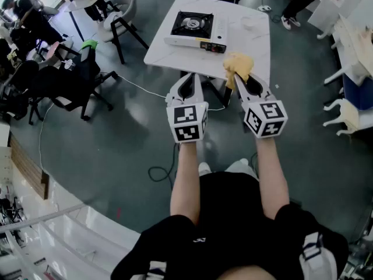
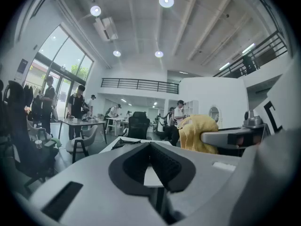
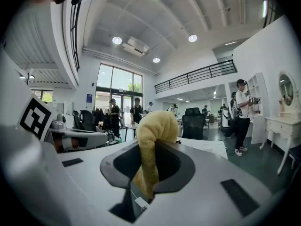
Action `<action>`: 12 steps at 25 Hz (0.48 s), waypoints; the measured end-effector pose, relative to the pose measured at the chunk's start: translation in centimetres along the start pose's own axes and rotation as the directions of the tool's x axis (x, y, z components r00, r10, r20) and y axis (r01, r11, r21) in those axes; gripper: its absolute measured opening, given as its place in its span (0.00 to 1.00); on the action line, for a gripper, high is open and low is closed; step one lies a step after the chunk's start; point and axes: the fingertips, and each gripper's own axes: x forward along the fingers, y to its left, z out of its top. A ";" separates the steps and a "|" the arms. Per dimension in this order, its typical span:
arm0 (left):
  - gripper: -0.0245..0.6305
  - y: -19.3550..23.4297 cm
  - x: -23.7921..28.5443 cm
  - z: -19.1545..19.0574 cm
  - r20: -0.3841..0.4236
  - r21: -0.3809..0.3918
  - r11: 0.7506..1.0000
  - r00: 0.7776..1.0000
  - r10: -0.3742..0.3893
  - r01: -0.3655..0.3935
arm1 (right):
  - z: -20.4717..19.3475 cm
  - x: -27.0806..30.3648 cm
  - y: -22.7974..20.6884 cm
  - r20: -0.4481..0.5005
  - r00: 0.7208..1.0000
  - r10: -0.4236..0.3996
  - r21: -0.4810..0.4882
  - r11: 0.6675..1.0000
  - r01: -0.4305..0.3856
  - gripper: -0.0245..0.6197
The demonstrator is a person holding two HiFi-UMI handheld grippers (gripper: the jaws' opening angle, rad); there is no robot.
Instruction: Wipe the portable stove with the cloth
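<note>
The portable stove (image 1: pixel 195 29), white with a black top and burner, sits on the white table (image 1: pixel 250 42) ahead of me. Both grippers hover side by side before the table's near edge, short of the stove. My right gripper (image 1: pixel 240 74) is shut on a yellow cloth (image 1: pixel 239 63), which bunches above the jaws and hangs down between them (image 3: pixel 157 126). My left gripper (image 1: pixel 192 77) is shut with nothing in it (image 2: pixel 150 147). In the left gripper view the cloth (image 2: pixel 197 133) shows at the right, beside the right gripper's finger (image 2: pixel 230 138).
Black office chairs (image 1: pixel 81 74) and a white chair (image 1: pixel 119 16) stand to the left of the table. A cable (image 1: pixel 163 168) trails over the grey floor. White furniture (image 1: pixel 349 39) lines the right side. People stand and sit further off in the room.
</note>
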 end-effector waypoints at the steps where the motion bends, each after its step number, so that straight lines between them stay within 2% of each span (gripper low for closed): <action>1: 0.04 -0.1 0.1 -0.1 -0.002 -0.004 1.000 1.000 -0.004 0.004 | -0.1 0.0 -0.1 -0.002 1.000 -0.002 0.000 1.000 0.002 0.12; 8: 0.04 -0.3 0.6 0.4 -0.007 0.008 1.000 1.000 -0.017 0.017 | 0.6 0.1 0.0 0.020 1.000 0.004 -0.011 1.000 -0.003 0.12; 12: 0.04 -0.3 0.4 0.7 -0.002 0.027 0.999 1.000 -0.018 0.018 | 1.6 -0.1 -0.5 0.073 0.997 -0.013 0.053 0.999 0.009 0.12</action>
